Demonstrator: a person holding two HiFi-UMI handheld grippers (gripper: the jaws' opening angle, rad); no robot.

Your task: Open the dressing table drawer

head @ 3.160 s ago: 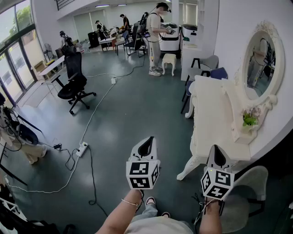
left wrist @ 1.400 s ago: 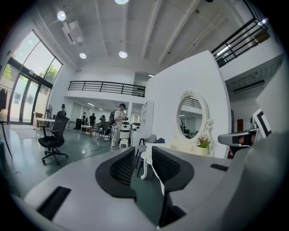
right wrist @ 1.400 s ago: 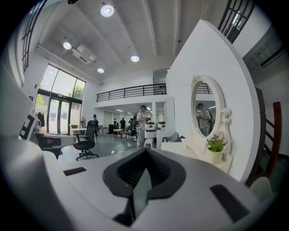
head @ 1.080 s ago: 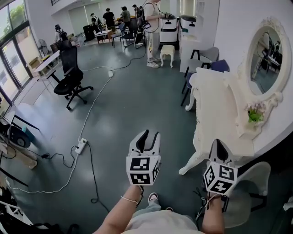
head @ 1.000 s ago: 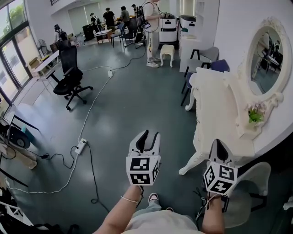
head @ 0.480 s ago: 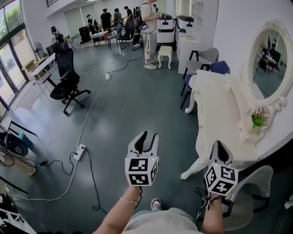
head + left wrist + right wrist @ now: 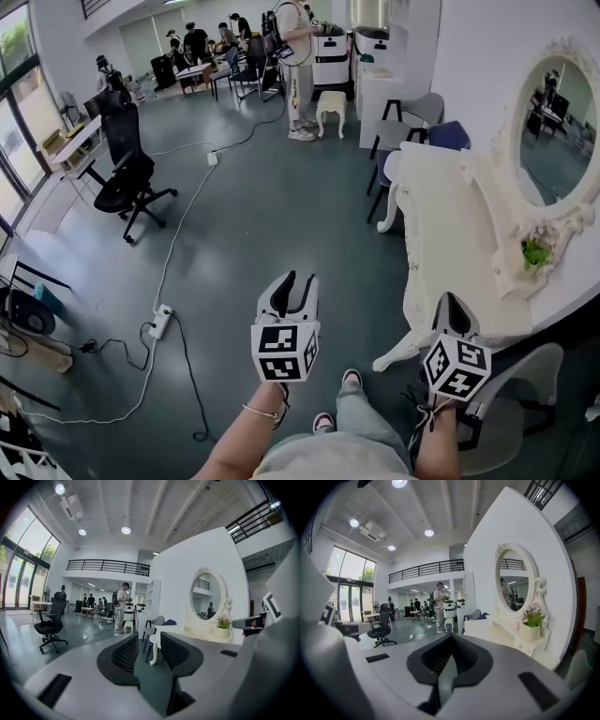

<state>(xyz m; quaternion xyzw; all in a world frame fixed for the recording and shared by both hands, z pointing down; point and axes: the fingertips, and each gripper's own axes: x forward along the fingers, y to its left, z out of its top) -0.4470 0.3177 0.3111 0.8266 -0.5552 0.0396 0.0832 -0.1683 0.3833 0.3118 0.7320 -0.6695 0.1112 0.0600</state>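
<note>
The white dressing table [image 7: 448,225] stands against the right wall, with an oval mirror [image 7: 553,141] and a small potted plant [image 7: 536,253] on its raised back shelf. A small knobbed drawer [image 7: 519,645] shows under the plant in the right gripper view. My left gripper [image 7: 298,281] is held in the air over the floor, left of the table, open and empty. My right gripper [image 7: 448,300] hovers by the table's near corner, shut on nothing. In the left gripper view the open gripper [image 7: 147,641] points towards the table [image 7: 187,632]. Neither gripper touches the table.
A grey chair [image 7: 511,398] stands at my right, next to the table's near end. Grey and blue chairs [image 7: 427,127] sit at its far end. A black office chair [image 7: 122,178] and a power strip with cables [image 7: 157,322] lie left. Several people [image 7: 291,47] stand at the back.
The person has walked forward, so the table sits a little nearer. The left jaws stand wider apart than in the earliest frame. The right gripper stays shut.
</note>
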